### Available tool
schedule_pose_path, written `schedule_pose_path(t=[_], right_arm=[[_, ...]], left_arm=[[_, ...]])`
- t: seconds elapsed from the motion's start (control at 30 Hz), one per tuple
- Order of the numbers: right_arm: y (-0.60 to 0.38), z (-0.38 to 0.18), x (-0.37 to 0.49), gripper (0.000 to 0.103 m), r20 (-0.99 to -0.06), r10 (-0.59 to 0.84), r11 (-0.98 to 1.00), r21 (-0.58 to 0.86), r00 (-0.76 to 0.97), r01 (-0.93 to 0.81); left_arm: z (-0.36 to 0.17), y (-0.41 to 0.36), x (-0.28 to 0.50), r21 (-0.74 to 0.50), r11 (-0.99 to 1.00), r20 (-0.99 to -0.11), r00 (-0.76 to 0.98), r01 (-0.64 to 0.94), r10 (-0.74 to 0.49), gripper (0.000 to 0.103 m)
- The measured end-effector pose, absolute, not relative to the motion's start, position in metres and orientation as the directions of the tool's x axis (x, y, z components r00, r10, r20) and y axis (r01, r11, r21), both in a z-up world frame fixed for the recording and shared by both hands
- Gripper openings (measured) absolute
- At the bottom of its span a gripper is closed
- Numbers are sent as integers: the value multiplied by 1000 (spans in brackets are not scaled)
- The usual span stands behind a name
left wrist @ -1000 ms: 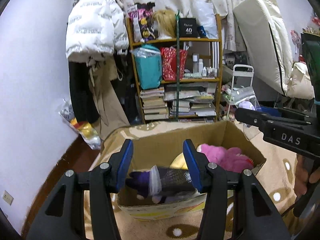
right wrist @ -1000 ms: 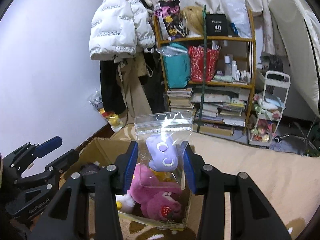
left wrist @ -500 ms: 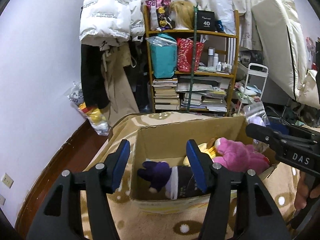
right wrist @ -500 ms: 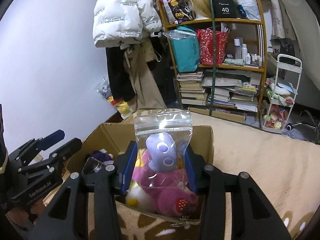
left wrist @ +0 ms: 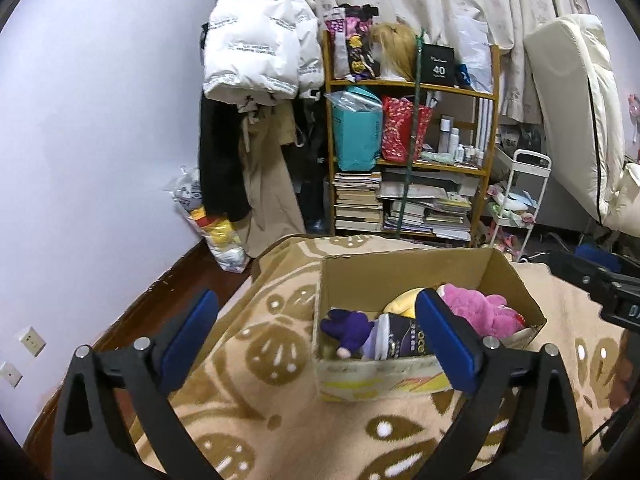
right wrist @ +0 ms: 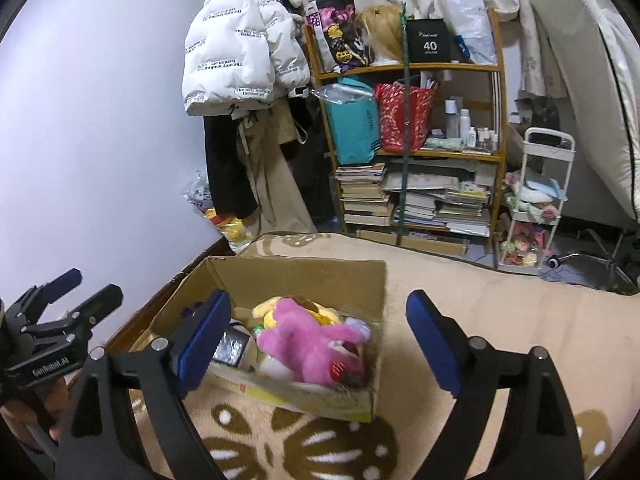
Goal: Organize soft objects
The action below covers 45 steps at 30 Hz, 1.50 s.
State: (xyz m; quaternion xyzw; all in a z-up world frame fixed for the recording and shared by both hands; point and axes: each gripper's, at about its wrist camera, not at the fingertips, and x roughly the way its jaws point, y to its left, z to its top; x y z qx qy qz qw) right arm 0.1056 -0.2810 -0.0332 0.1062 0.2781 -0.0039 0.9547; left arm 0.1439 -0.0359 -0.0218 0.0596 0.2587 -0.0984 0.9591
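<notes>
Both claws spreading empty over a nearly full cardboard box

On the patterned blanket, the box is crowded: pink plush bear, purple bagged doll. The left gripper and right gripper are opening, holding nothing; further toys could slide over the rim.

Pale wall, wood shelf stacked with books, white jacket hanging beside it, patterned beige blanket underneath.
</notes>
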Motion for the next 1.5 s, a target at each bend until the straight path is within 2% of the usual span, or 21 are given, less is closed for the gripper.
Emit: schedule_pose_path(t=[0.1,0.4,0.83,1.07,1.5], right_arm=[[-280,-25,91,103,-525,35,981,181,851,72],[-266,4,44,103,-476,-17,992,104,879,75],[-256,27,-14,103,-397,-95,989,63,913,131],[-261,30,-30,103,-375,-128,983,75,918,168],[-270,18,-27,103,-370,-156,977,76,916,198]], left_arm=[[-18,-30,134,88,979,-505,856,184,-115,101],[-6,-8,89,70,981,-507,853,181,-121,101],[21,4,27,107,973,-425,894,205,-141,102],[23,5,17,112,972,-390,909,207,-148,102],[7,-2,25,105,972,-401,903,211,-153,102]])
